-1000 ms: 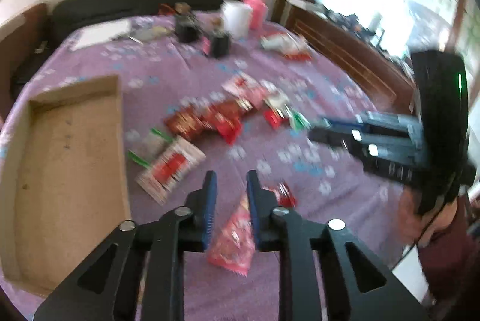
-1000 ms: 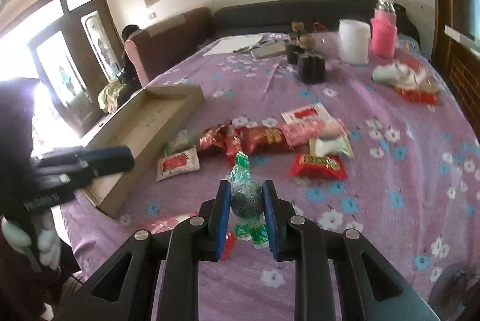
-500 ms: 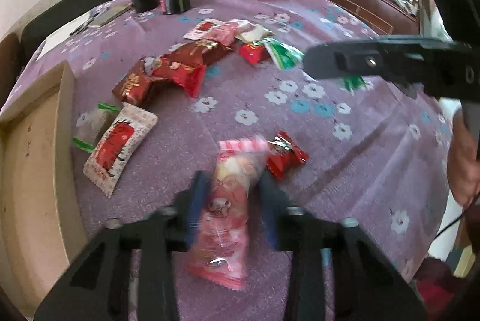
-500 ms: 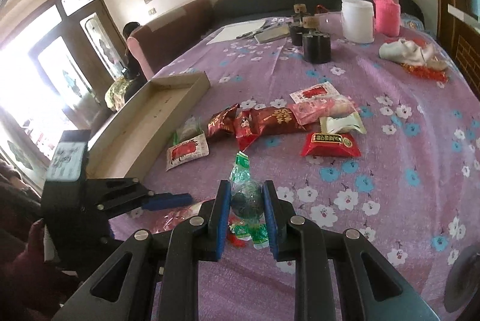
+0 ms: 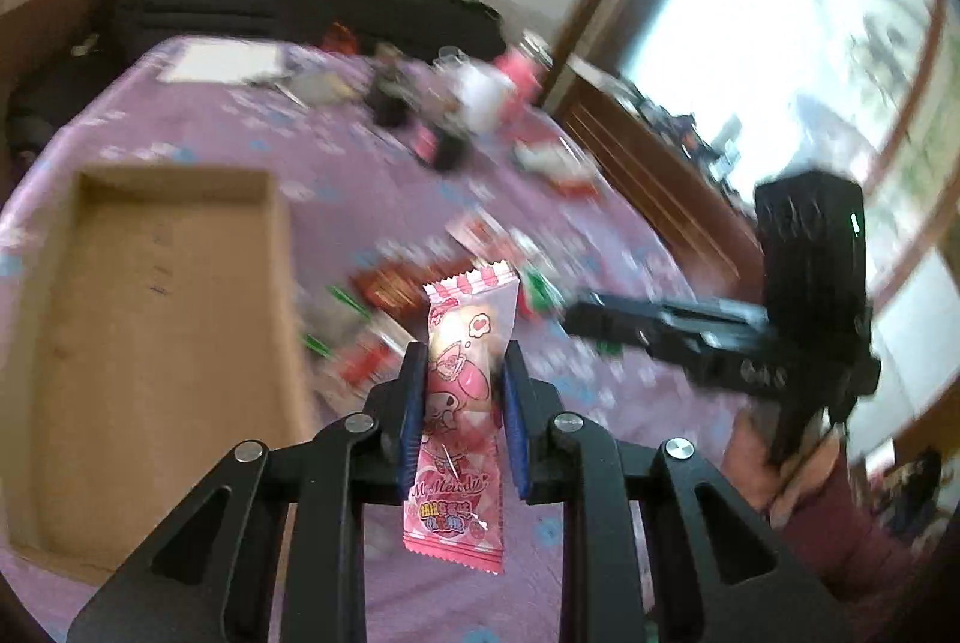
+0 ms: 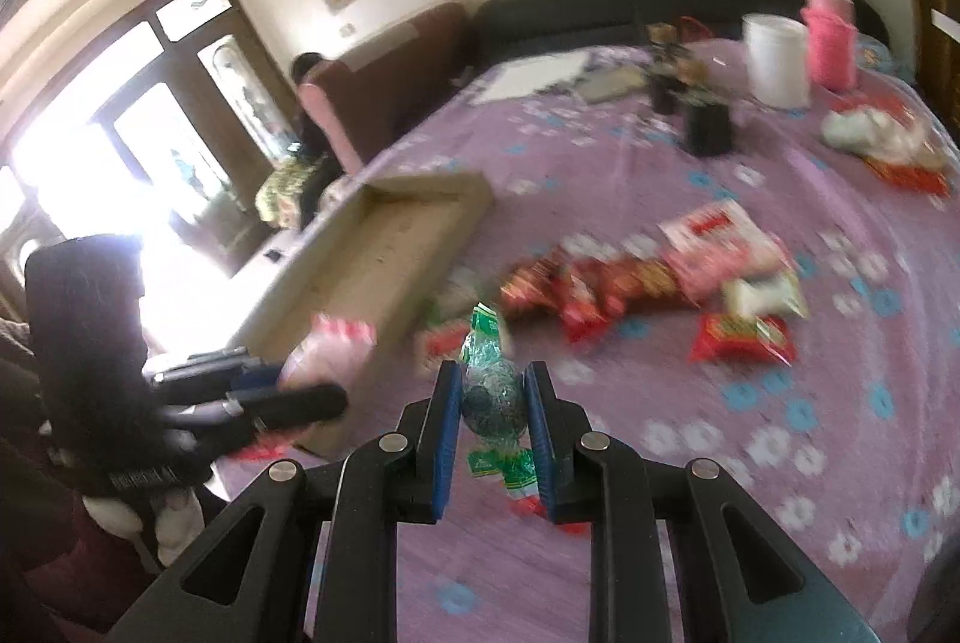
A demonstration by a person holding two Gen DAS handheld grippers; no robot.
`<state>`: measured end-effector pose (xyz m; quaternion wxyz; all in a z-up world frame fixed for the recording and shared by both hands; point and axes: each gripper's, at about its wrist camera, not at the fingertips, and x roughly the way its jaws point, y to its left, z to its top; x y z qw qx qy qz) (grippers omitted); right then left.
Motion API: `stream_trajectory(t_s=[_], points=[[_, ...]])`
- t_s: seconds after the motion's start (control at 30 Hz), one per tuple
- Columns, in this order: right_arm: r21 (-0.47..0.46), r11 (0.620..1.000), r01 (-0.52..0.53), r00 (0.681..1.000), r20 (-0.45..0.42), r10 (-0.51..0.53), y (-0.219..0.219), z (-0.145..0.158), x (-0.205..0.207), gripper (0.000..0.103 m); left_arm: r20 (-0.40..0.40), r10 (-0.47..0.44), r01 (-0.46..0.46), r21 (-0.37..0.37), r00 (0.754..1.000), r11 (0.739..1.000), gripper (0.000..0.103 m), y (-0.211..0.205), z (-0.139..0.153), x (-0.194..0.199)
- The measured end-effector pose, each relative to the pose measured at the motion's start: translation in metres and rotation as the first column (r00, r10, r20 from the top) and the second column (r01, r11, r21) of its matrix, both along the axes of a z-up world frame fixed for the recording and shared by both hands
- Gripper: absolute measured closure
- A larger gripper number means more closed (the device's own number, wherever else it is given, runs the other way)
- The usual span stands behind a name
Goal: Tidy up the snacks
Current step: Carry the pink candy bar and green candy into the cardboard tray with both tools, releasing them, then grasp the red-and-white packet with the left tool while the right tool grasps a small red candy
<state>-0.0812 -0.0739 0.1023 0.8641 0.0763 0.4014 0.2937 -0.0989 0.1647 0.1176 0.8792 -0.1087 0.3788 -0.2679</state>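
My left gripper [image 5: 462, 373] is shut on a pink cartoon snack packet [image 5: 462, 415], lifted off the purple flowered tablecloth. The packet stands upright between the blue pads. A shallow cardboard box [image 5: 162, 343] lies just to its left, with nothing visible inside. My right gripper [image 6: 493, 394] is shut on a round sweet in a green twisted wrapper [image 6: 492, 397], held above the cloth. In the right wrist view the box [image 6: 384, 253] sits left of centre, and the left gripper [image 6: 300, 397] hovers at its near corner with the pink packet [image 6: 330, 349]. The right gripper [image 5: 606, 322] shows at the right of the left wrist view.
A heap of red, pink and white snack packets [image 6: 648, 277] lies mid-table, with a red packet [image 6: 744, 340] nearer. At the far end stand dark jars [image 6: 708, 120], a white cup [image 6: 774, 57] and a pink bottle [image 6: 831, 42]. A dark sofa and a chair line the table's far side.
The left gripper closed on the pink packet and lifted it off the cloth, swinging toward the cardboard box. The right gripper rose a little, still holding the green-wrapped sweet.
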Motion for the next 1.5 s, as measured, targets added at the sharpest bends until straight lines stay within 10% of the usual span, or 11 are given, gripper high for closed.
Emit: stream_trajectory(t_s=[0.27,0.6,0.93,1.3,1.4,1.47,1.5], points=[[0.032,0.996,-0.082,0.996,-0.026,0.082,0.096,0.026,0.067,0.081,-0.079,0.237,-0.230,0.093,0.968,0.969,0.082,0.064,-0.012,0.090],[-0.109,0.993,-0.036,0.996,-0.080,0.027,0.173,-0.026,0.153,0.081,-0.214,0.329,-0.313,0.107,0.919,0.944,0.082,0.093,-0.076,0.159],[-0.174,0.985,-0.010,0.995,-0.103,-0.008,0.186,-0.062,0.184,0.078,-0.257,0.378,-0.360,0.114,0.890,0.926,0.078,0.098,-0.097,0.188],[-0.142,0.986,0.083,0.995,0.063,-0.075,0.125,-0.011,0.145,0.068,-0.117,0.458,-0.443,0.137,0.881,0.886,0.070,0.096,-0.056,0.136],[-0.185,0.974,0.133,0.975,0.199,-0.095,0.091,0.009,0.105,0.036,-0.030,0.446,-0.438,0.136,0.895,0.888,0.067,0.082,-0.033,0.104],[-0.196,0.966,0.170,0.957,0.265,-0.115,0.063,0.013,0.079,0.005,0.008,0.429,-0.427,0.122,0.903,0.896,0.035,0.073,-0.024,0.086],[-0.208,0.960,0.185,0.954,0.272,-0.125,0.049,0.011,0.067,0.005,0.036,0.422,-0.423,0.111,0.906,0.899,0.029,0.067,-0.018,0.072]])
